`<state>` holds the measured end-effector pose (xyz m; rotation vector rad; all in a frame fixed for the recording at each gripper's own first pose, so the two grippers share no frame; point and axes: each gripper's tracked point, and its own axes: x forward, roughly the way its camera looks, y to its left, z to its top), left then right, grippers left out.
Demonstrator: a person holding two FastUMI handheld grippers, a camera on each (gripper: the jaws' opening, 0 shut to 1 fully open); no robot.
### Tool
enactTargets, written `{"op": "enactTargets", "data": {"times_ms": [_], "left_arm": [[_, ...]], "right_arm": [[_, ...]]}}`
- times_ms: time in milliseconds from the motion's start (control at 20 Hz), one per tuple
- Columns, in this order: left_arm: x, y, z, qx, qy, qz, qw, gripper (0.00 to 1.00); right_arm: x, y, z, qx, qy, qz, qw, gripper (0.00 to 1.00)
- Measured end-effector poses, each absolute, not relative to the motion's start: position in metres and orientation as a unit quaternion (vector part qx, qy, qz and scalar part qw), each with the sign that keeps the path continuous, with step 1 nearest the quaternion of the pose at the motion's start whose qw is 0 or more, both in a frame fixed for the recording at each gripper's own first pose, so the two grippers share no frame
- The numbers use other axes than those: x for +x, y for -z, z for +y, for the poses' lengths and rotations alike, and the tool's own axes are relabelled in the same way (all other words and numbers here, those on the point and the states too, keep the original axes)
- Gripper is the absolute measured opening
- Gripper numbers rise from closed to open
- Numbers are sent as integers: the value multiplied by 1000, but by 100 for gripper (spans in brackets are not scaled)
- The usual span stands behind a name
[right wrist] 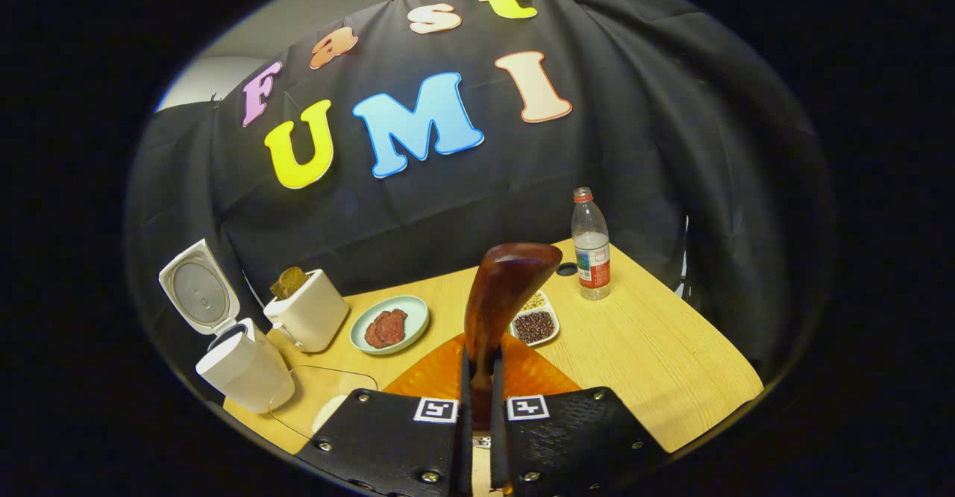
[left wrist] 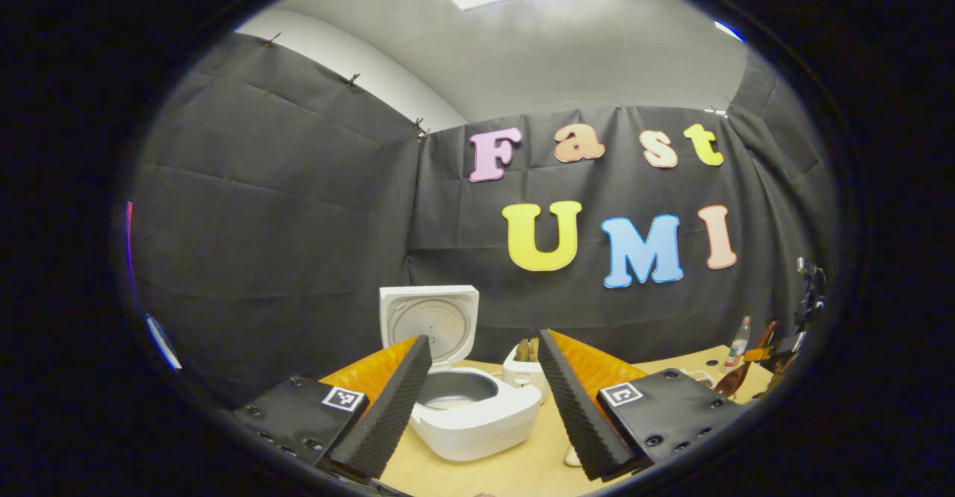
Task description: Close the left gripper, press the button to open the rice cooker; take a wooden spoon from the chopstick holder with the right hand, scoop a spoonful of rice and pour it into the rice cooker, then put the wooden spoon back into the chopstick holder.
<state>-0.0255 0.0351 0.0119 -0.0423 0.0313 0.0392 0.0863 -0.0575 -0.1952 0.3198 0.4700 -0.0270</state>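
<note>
Pale wood made up the worktop (right wrist: 656, 355), and nearest to it the right tongs (right wrist: 477, 377) were clamped tight on the wooden spoon (right wrist: 507, 288), bowl raised, probably to keep any rice from spilling. The left tongs (left wrist: 485, 385) hung wide apart with nothing between them, their button press evidently done. Beyond them the rice cooker (left wrist: 470, 415) stood with its lid tipped up, ready for pouring. Behind it sat the white chopstick holder (right wrist: 310, 310), awaiting the spoon's return.

Right tongs (right wrist: 479, 366) clamping wooden spoon (right wrist: 503, 288) upright, rice cooker (right wrist: 242, 363) lid open at left
</note>
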Motion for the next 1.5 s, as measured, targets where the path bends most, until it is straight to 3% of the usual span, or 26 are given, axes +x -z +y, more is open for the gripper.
{"op": "enactTargets", "data": {"times_ms": [450,1150,1250,1500], "left_arm": [[9,4,92,-32,9,21,999,99],[30,34,185,-23,-7,42,999,99],[32,37,192,-22,-8,43,999,95],[35,44,204,-20,-10,48,999,99]], "right_arm": [[75,159,34,174,-5,208,962,10],[69,257,118,58,10,287,956,10],[69,269,125,43,10,301,953,10],[64,280,163,36,-13,315,948,10]]}}
